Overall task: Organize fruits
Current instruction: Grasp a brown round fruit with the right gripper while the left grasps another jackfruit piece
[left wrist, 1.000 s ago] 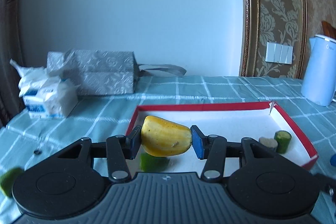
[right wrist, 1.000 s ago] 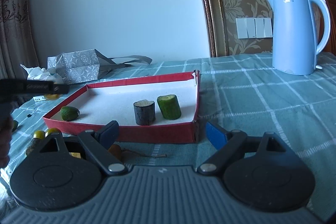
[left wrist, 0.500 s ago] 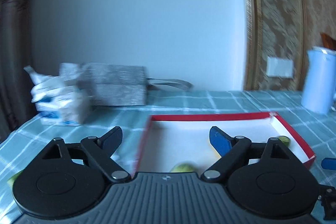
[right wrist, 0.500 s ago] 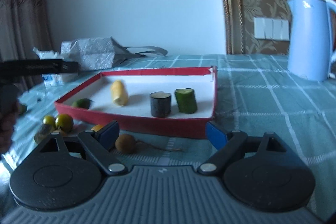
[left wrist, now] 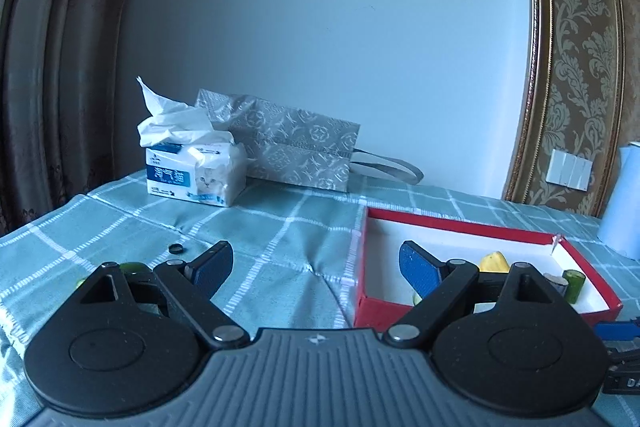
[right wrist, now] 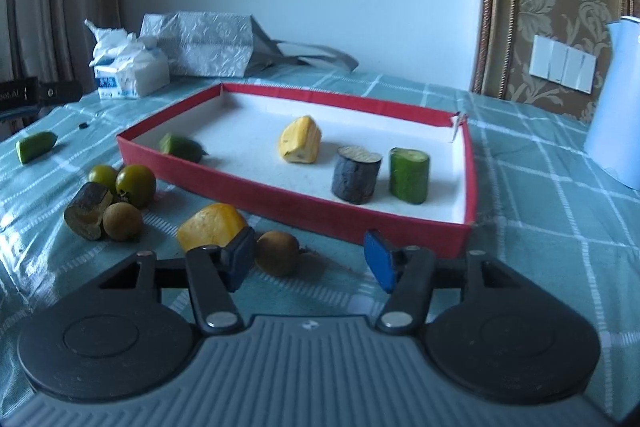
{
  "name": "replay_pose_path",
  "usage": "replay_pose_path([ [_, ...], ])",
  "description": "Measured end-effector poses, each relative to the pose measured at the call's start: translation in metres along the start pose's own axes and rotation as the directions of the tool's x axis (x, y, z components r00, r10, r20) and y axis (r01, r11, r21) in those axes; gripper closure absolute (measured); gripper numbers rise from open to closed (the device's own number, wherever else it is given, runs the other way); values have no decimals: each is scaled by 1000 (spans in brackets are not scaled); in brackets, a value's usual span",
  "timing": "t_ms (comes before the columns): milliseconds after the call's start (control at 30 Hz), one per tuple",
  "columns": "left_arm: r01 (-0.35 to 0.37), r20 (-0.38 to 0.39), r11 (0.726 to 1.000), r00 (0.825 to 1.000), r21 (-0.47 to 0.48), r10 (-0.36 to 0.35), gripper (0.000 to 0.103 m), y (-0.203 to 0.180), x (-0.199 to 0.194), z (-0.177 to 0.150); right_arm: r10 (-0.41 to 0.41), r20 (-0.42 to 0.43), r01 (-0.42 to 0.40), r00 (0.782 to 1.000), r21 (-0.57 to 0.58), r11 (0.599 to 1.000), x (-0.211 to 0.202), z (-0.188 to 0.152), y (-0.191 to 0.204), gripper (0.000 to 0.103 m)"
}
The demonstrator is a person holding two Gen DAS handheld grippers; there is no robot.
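Lying in tray (right wrist: 248, 187): four pieces.

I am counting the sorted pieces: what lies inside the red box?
Inside the red box: a yellow piece, a dark cylinder, a green cylinder, and a green piece partly hidden by the front wall.

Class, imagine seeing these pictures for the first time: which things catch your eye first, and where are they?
The red-walled tray on the checked tablecloth stands out, holding a yellow fruit piece, a dark cylinder and a green cylinder. Loose fruit lies before its near left wall, including another yellow piece.
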State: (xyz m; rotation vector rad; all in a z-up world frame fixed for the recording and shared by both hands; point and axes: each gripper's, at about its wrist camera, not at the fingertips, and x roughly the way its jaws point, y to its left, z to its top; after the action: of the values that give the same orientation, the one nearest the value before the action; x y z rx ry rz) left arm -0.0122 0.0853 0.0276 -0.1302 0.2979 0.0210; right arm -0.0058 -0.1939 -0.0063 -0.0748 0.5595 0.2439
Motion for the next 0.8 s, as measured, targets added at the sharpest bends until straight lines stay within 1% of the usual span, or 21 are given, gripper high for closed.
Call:
replay_pose_path([
  [67, 11, -8, 1000, 1000, 6, -11, 12, -2, 1, -2, -12, -7, 12, 1000, -15, 1000, 3, 1, 3, 50],
  [100, 20, -16, 1000, 1000, 10, -20, 12, -2, 2, -3, -12, -17, 12, 1000, -17, 1000, 5, 2, 4, 50],
  [167, 26, -23, 1000, 999, 16, -26, 12, -4, 4, -4, -5, -38, 4, 999, -21, 1000, 8, 2, 5, 56],
  [200, 32, -25, 999, 999, 14, -31, 12, -4, 4, -5, -2, -46, 1, 999, -28, 1000, 9, 2, 5, 57],
  [267, 45, -28, 999, 999, 11, -45, 12, -4, 4, -5, 2, -68, -5, 998, -39, 999, 12, 2, 7, 66],
  [400, 42, -29, 999, 999, 10, -41, 12, -4, 5, -6, 6, -70, -9, 998, -46, 999, 12, 3, 8, 70],
  [467, 46, -30, 999, 998, 4, -46, 12, -3, 5, -5, -4, -67, 0, 998, -50, 999, 12, 3, 10, 72],
  [567, 60, -29, 998, 998, 23, -60, 12, -7, 3, -5, -18, -51, 16, 999, -44, 999, 10, 2, 10, 72],
  [700, 98, -25, 990, 995, 97, -96, 12, -24, -6, -8, -7, -20, 7, 1000, 8, 1000, 2, 0, 1, 73],
  [800, 142, -41, 977, 990, 159, -137, 12, -44, -12, -13, -13, 14, 12, 1000, 28, 1000, -6, -2, -4, 73],
])
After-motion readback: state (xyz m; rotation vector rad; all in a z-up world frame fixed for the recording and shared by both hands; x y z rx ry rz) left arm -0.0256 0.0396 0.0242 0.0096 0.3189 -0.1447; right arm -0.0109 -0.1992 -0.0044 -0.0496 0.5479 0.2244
